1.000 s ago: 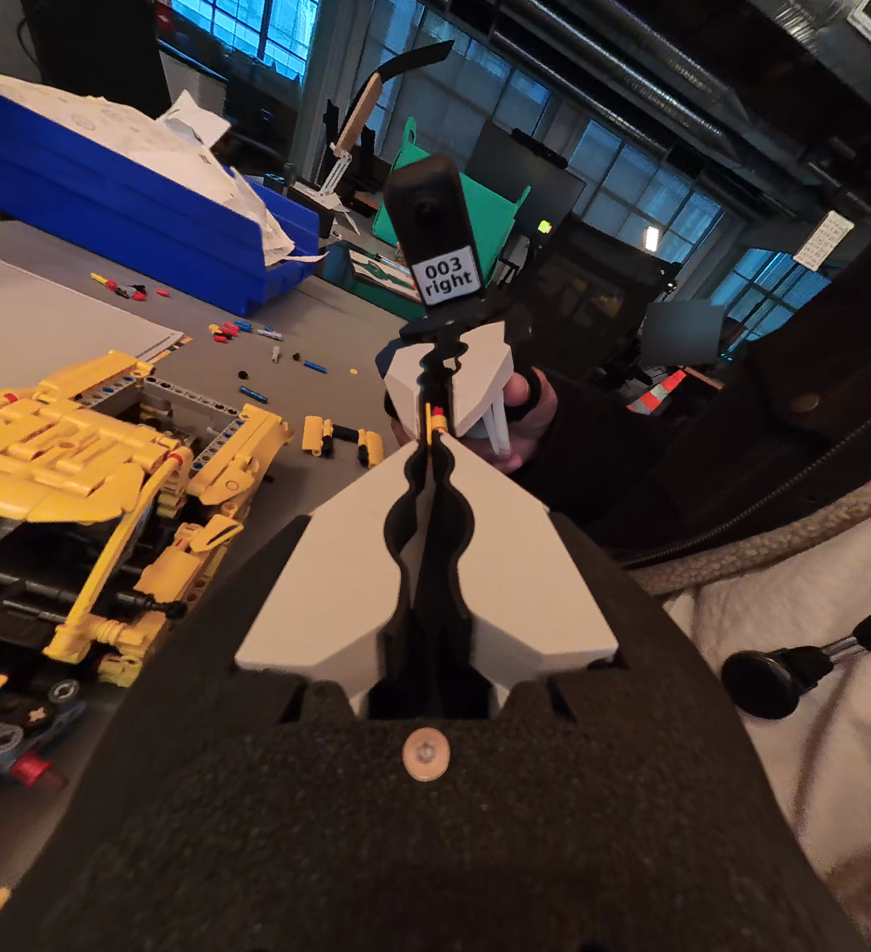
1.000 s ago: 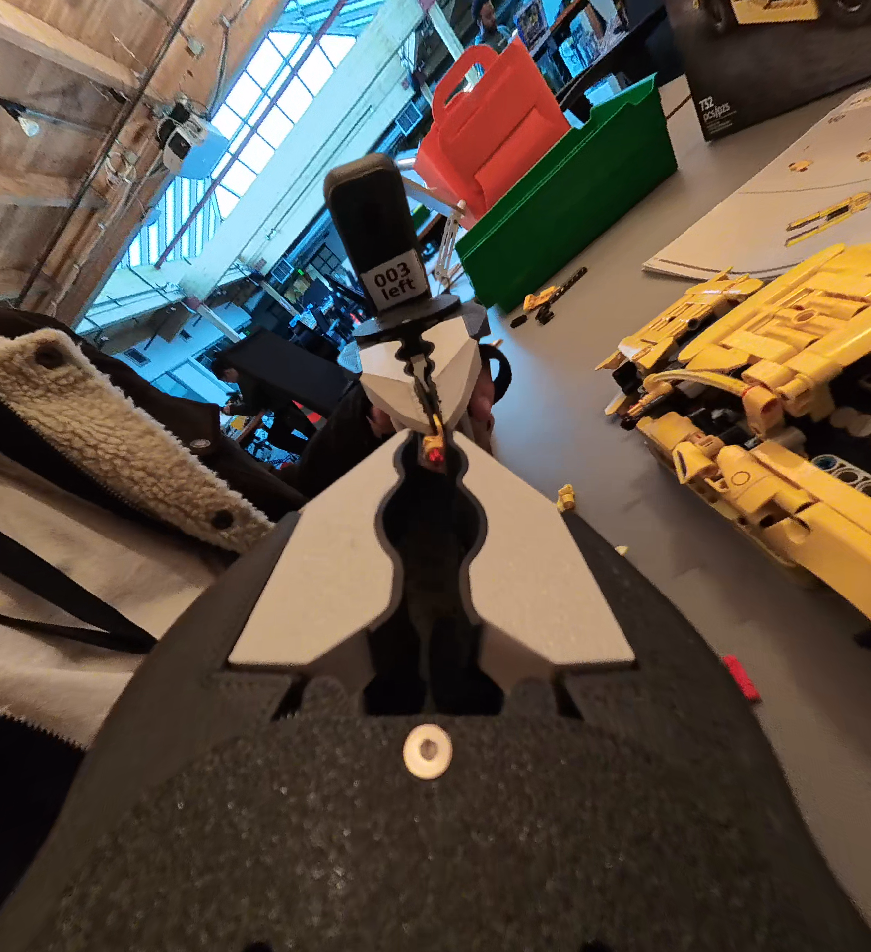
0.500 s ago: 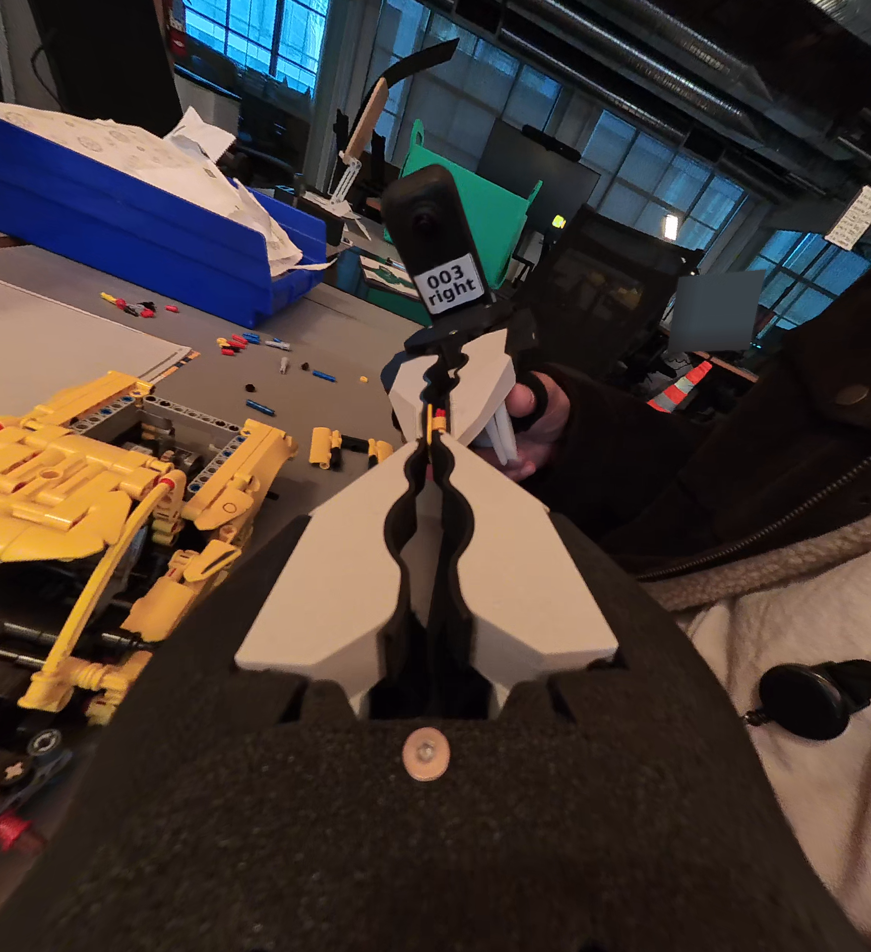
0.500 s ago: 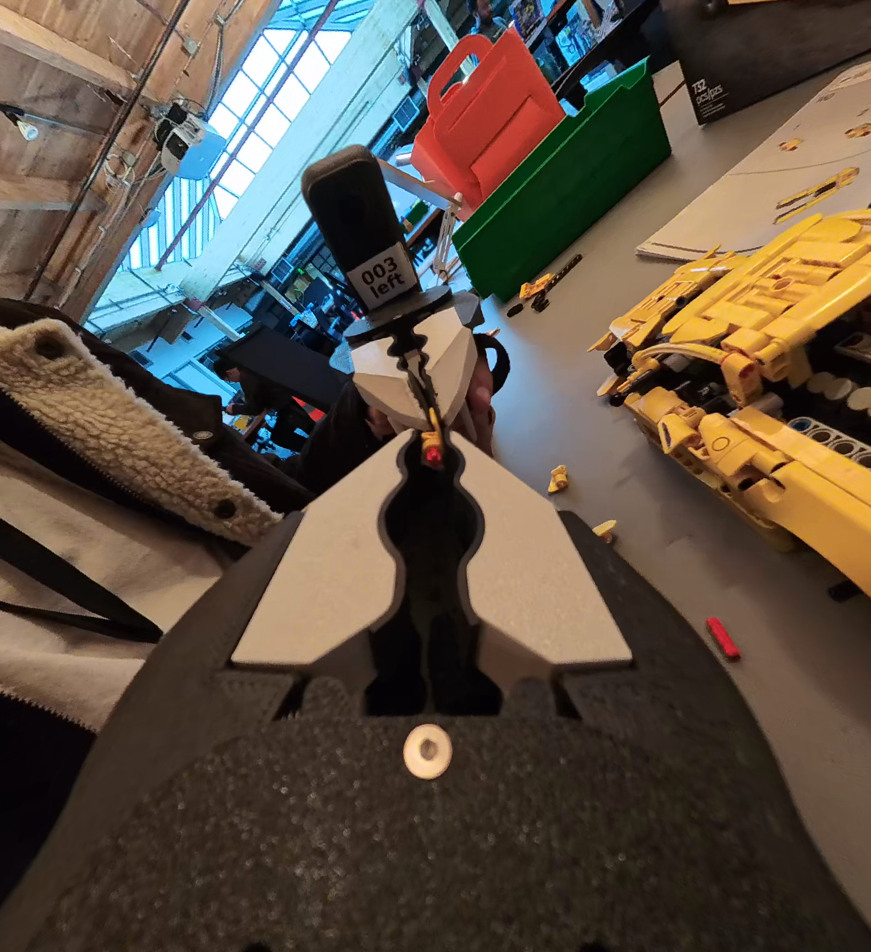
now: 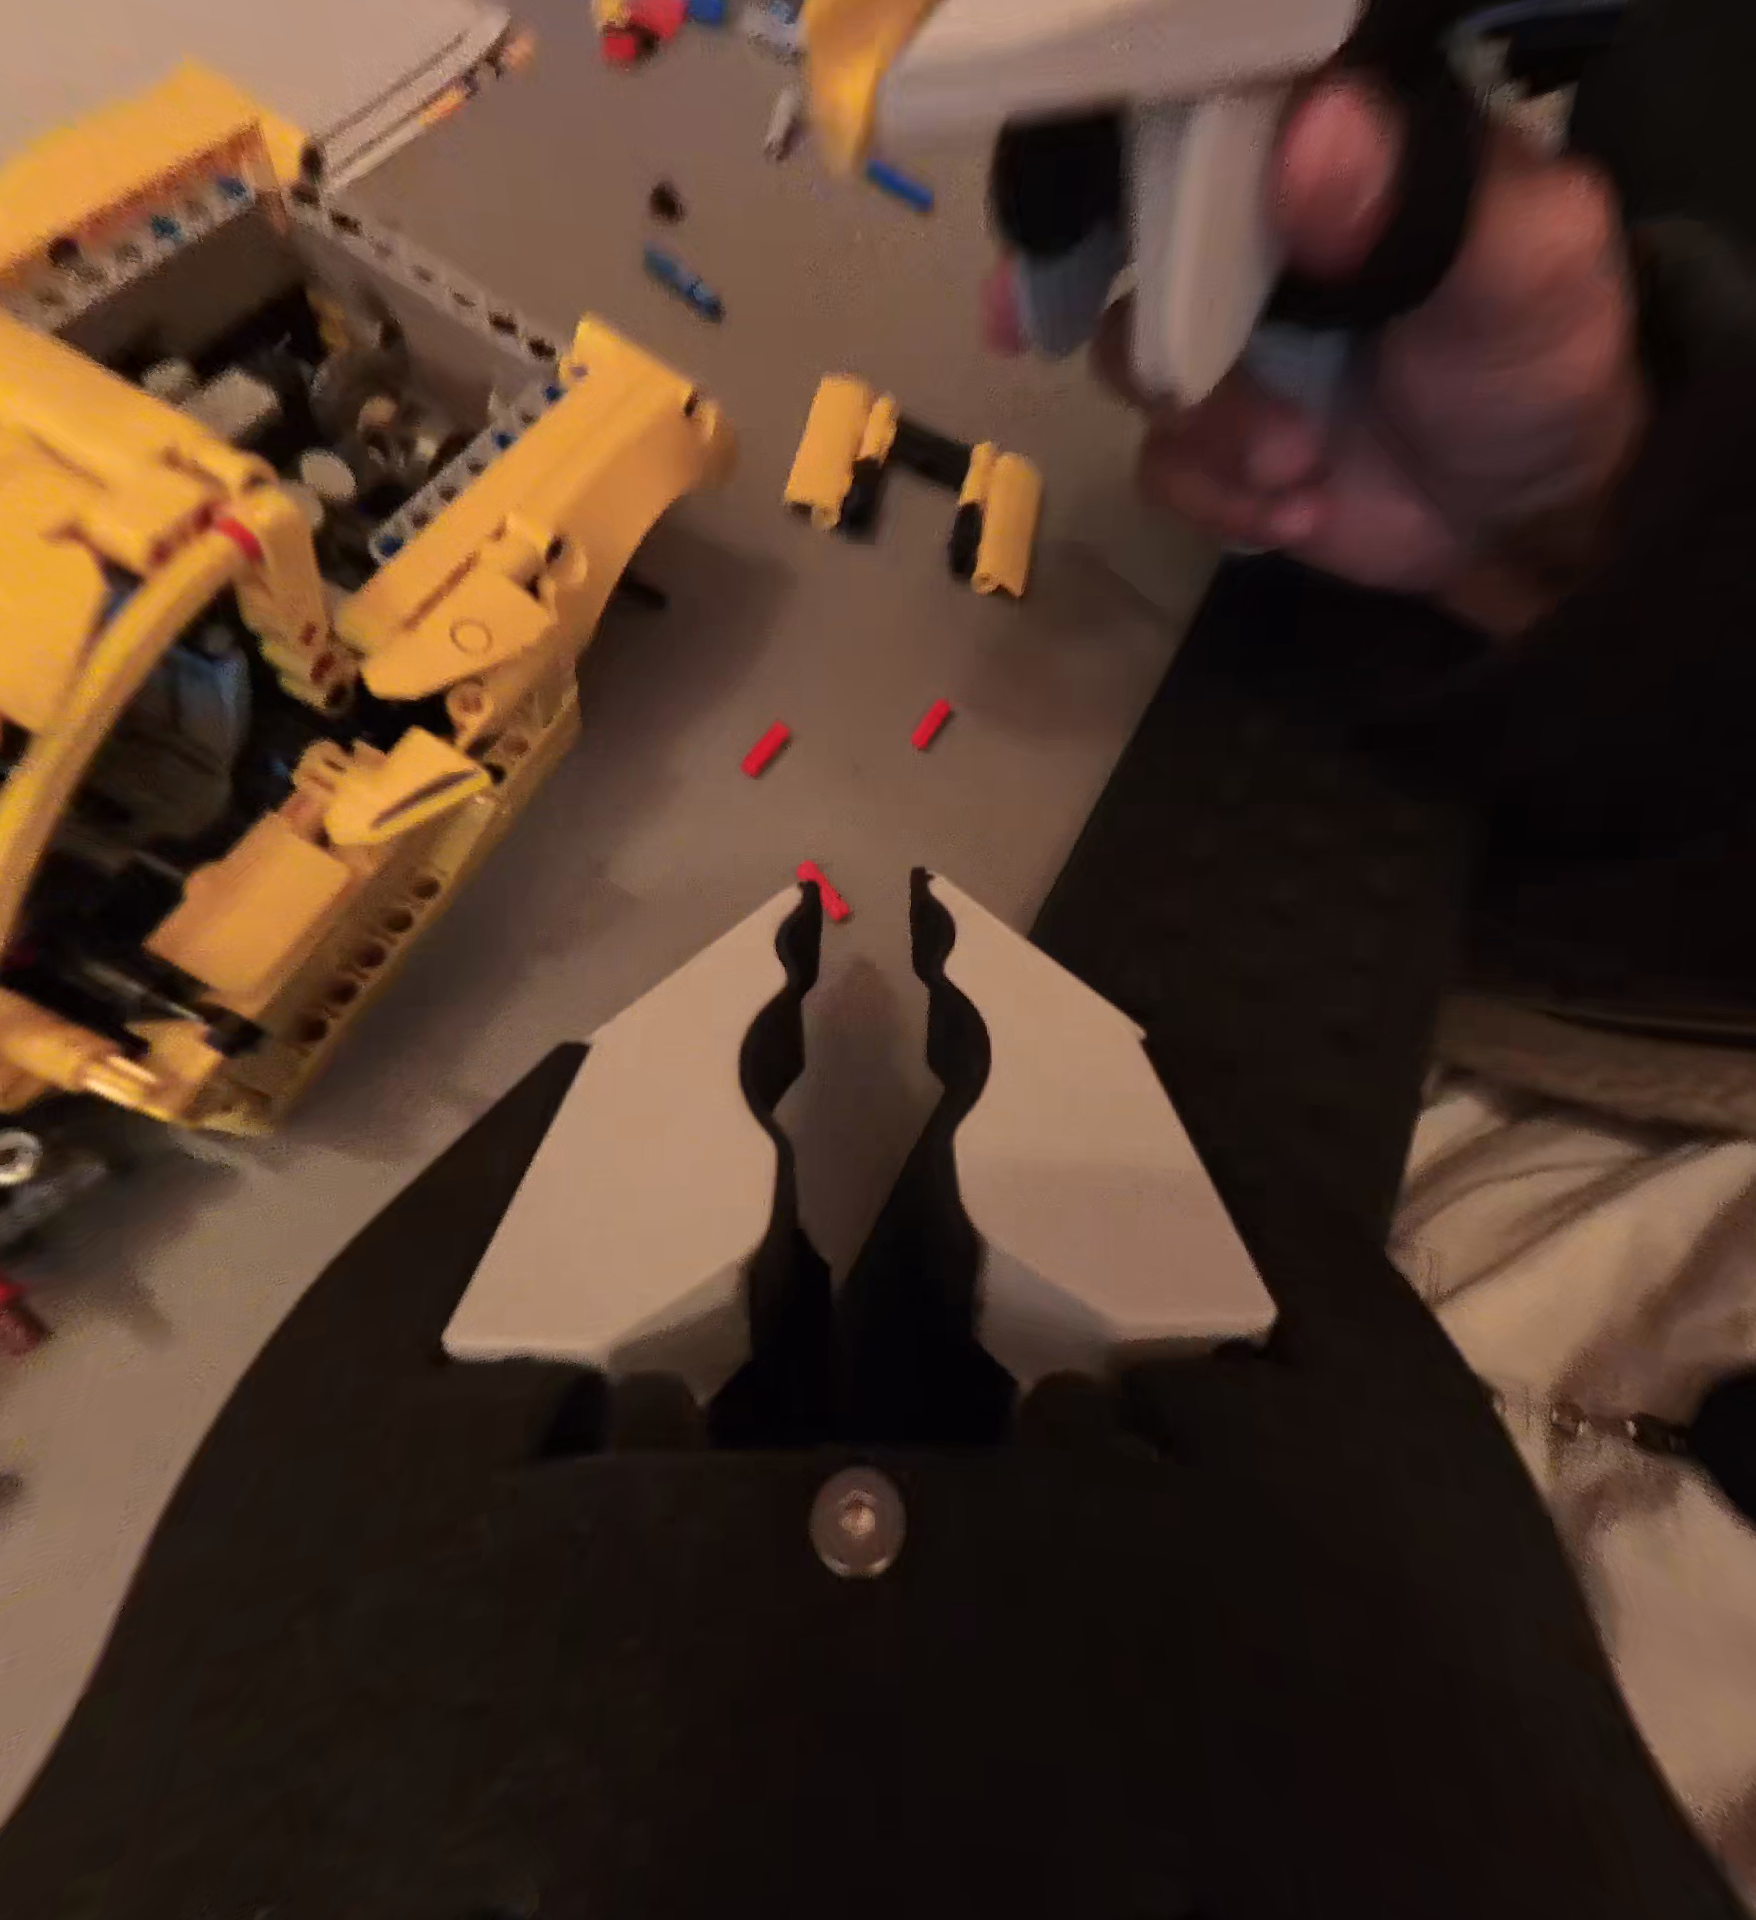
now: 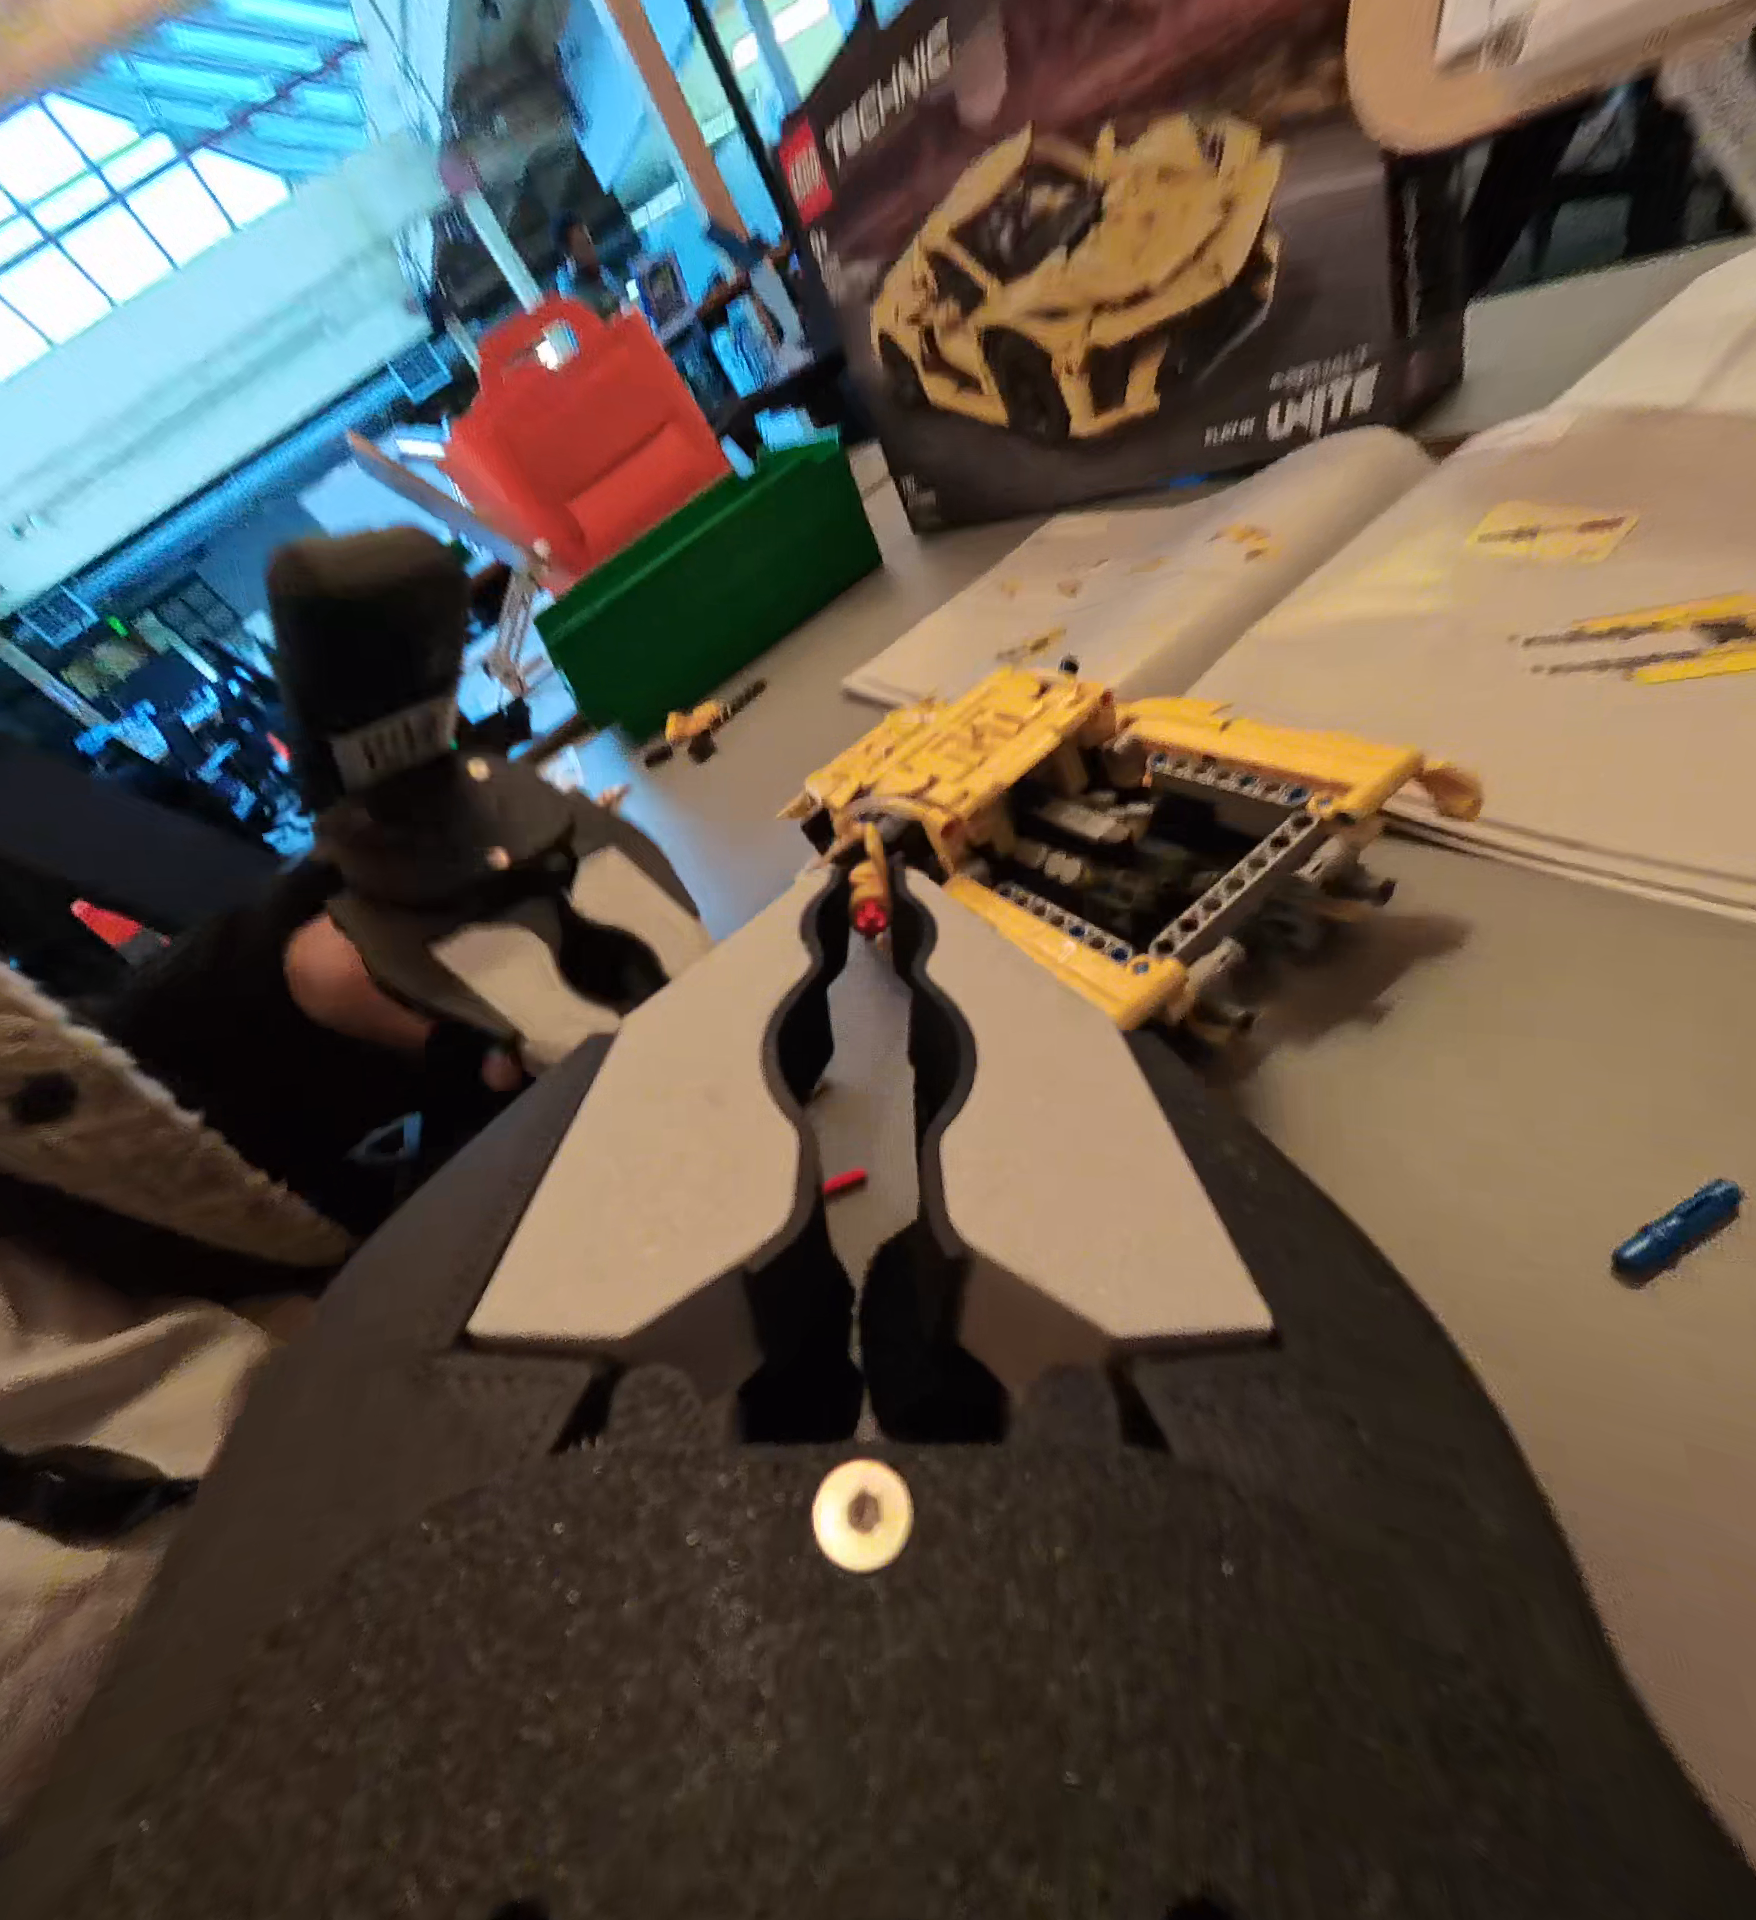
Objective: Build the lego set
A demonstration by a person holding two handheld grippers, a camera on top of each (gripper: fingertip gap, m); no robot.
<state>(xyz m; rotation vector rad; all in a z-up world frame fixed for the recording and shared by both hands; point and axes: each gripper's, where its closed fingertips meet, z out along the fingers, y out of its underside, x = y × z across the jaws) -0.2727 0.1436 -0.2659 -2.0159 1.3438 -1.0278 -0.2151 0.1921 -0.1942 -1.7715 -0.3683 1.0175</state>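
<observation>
Left tongs empty, right tongs gripping a part

The left gripper (image 5: 861,885) gapes narrowly over a red pin (image 5: 824,891); the right gripper (image 6: 871,900) pinches what seems a small yellow piece (image 6: 869,891) near the yellow car (image 6: 1092,821).

Grey tabletop (image 6: 1539,1091) in a large industrial hall — a tall bank of gridded windows (image 6: 32,281) admits bright daylight at upper left. A green bin (image 6: 718,603) with a red carrier (image 6: 583,436) stands at the table's far edge; beyond them — dim, cluttered workstations (image 6: 157,675).

Car model (image 5: 230,644) left on table (image 5: 957,644); pins (image 5: 765,748) seemingly beside it.
</observation>
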